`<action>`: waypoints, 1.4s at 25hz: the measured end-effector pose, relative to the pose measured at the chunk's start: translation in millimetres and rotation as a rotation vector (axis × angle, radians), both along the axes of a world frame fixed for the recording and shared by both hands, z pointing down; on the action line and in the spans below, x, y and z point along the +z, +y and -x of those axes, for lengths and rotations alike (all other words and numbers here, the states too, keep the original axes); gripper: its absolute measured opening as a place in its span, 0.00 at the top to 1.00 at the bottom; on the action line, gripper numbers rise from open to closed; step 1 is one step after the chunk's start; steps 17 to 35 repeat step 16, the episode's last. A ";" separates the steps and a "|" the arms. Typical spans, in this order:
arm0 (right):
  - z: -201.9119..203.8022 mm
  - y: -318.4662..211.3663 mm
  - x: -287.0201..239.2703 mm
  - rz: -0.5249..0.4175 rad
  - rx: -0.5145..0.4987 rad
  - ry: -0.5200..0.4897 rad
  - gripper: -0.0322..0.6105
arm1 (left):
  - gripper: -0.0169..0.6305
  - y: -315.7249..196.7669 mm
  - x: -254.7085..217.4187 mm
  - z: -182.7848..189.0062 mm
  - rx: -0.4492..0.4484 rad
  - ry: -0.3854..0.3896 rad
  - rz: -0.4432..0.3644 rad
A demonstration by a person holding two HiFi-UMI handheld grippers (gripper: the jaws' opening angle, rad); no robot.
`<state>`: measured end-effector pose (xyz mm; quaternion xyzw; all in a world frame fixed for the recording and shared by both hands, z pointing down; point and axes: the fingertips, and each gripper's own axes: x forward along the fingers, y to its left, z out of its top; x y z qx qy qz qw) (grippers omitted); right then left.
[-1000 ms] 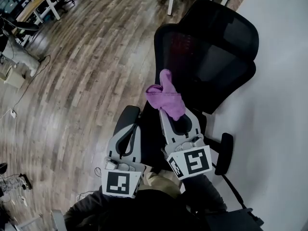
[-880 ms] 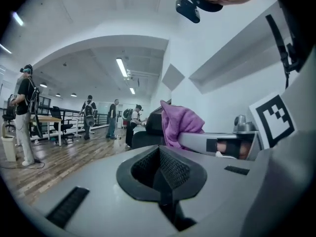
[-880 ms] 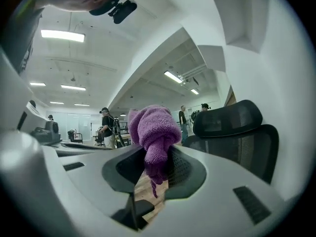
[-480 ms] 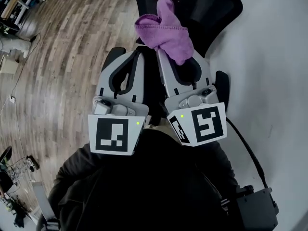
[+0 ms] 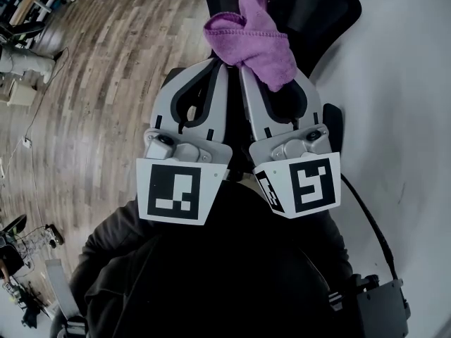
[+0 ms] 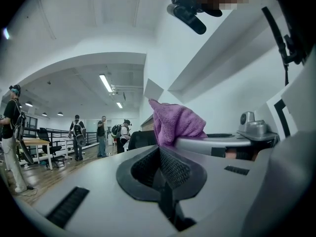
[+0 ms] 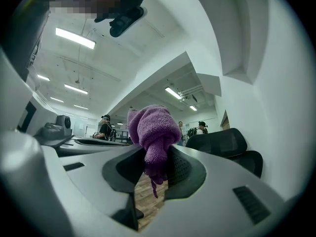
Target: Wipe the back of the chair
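Observation:
The black mesh office chair (image 5: pixel 320 5) shows only at the top edge of the head view, beyond both grippers. My right gripper (image 5: pixel 271 69) is shut on a bunched purple cloth (image 5: pixel 254 37), which sticks out past its tips. In the right gripper view the purple cloth (image 7: pixel 153 132) is pinched between the jaws of the right gripper (image 7: pixel 155 167), with the chair (image 7: pixel 222 144) off to the right, apart from it. My left gripper (image 5: pixel 213 67) lies alongside, shut on nothing. In the left gripper view the left gripper (image 6: pixel 160 169) has the cloth (image 6: pixel 175 122) just to its right.
Wood plank floor (image 5: pixel 91 69) spreads to the left and a white wall (image 5: pixel 402 104) stands at the right. A black box with a cable (image 5: pixel 377 305) hangs at the lower right. Several people (image 6: pixel 101 135) and desks (image 6: pixel 37 144) stand far across the room.
Both grippers have drawn back close to my body and now fill the head view. The chair has slid to the top edge. The cloth stays in the right gripper.

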<state>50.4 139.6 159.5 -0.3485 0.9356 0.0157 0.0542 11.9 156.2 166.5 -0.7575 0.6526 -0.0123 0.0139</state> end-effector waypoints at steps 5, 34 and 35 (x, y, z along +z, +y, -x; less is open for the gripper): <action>-10.3 -2.7 -0.6 -0.003 0.006 -0.017 0.80 | 0.97 -2.9 -1.1 -12.8 0.020 -0.020 -0.004; -36.7 -4.0 -8.6 -0.017 0.005 -0.060 0.80 | 0.97 -8.3 -2.1 -45.9 0.054 -0.052 0.010; -36.7 -4.0 -8.6 -0.017 0.005 -0.060 0.80 | 0.97 -8.3 -2.1 -45.9 0.054 -0.052 0.010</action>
